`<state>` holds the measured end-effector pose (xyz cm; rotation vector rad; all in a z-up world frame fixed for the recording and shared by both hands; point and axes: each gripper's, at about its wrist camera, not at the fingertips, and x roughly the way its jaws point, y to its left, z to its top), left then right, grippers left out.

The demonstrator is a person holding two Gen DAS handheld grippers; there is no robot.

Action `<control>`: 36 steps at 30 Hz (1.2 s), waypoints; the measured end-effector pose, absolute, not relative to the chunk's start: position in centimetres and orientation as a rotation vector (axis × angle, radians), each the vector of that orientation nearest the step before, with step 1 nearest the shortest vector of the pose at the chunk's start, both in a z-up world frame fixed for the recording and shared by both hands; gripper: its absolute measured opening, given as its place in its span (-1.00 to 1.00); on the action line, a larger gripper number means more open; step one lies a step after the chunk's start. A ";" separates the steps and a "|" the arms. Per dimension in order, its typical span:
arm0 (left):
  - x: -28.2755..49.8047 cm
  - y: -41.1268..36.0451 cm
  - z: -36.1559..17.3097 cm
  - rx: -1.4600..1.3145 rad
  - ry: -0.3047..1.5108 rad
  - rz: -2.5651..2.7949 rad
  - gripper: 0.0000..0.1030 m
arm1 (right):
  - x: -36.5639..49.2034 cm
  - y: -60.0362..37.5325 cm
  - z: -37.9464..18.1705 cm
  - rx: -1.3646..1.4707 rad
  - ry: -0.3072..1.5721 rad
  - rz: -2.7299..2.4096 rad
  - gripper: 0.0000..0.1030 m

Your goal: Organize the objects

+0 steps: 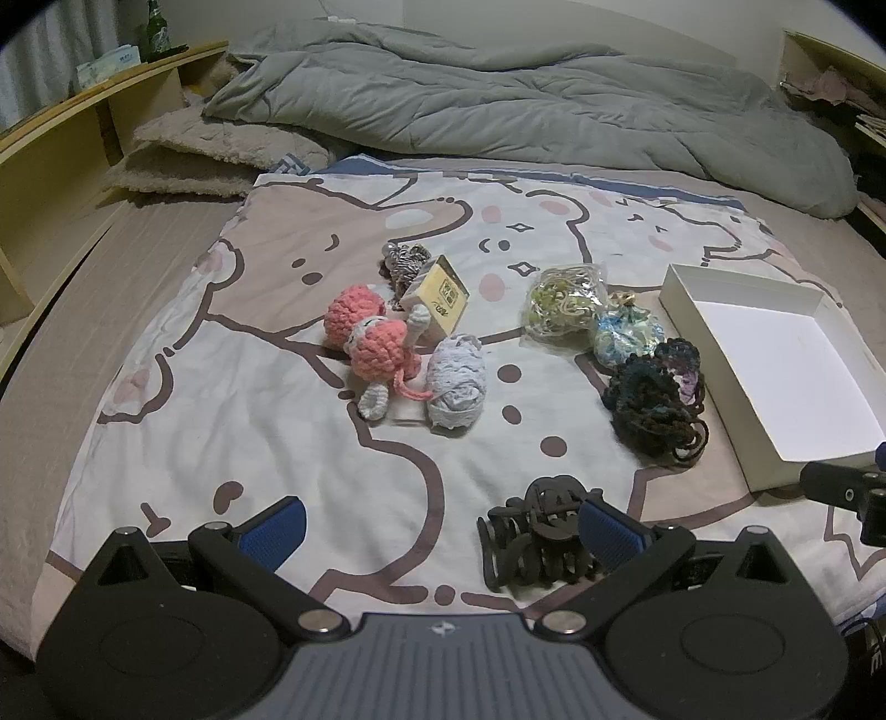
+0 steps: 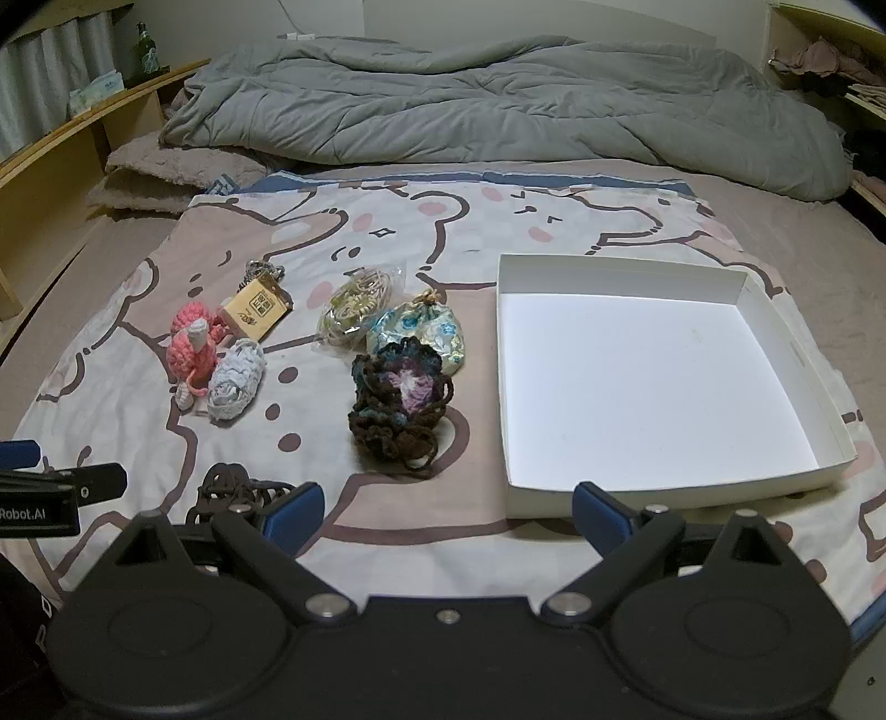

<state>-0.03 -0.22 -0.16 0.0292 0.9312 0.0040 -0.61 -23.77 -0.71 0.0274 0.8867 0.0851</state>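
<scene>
Small items lie on a bear-print bedsheet [image 1: 277, 421]: a pink crochet toy [image 1: 374, 338], a pale yarn ball [image 1: 455, 387], a yellow box [image 1: 437, 296], a clear bag of bands [image 1: 562, 299], a blue floral pouch [image 1: 628, 335], a dark crochet piece [image 1: 656, 401] and a black hair claw [image 1: 545, 534]. An empty white box [image 2: 653, 382] sits at the right. My left gripper [image 1: 440, 531] is open, its right finger beside the hair claw. My right gripper [image 2: 448, 518] is open and empty before the white box's near edge.
A rumpled grey duvet [image 2: 498, 99] covers the far side of the bed. A wooden shelf [image 1: 83, 127] with a green bottle [image 1: 155, 30] runs along the left. A striped keychain-like item [image 1: 404, 260] lies behind the yellow box.
</scene>
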 end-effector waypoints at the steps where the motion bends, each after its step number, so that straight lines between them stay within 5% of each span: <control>1: 0.0 -0.2 -0.2 0.029 0.931 0.004 1.00 | -0.6 -23.8 -0.7 0.027 0.887 0.086 0.88; 36: 0.0 -0.1 -0.2 0.027 0.933 0.000 1.00 | -0.6 -23.5 -0.7 0.022 0.889 0.086 0.89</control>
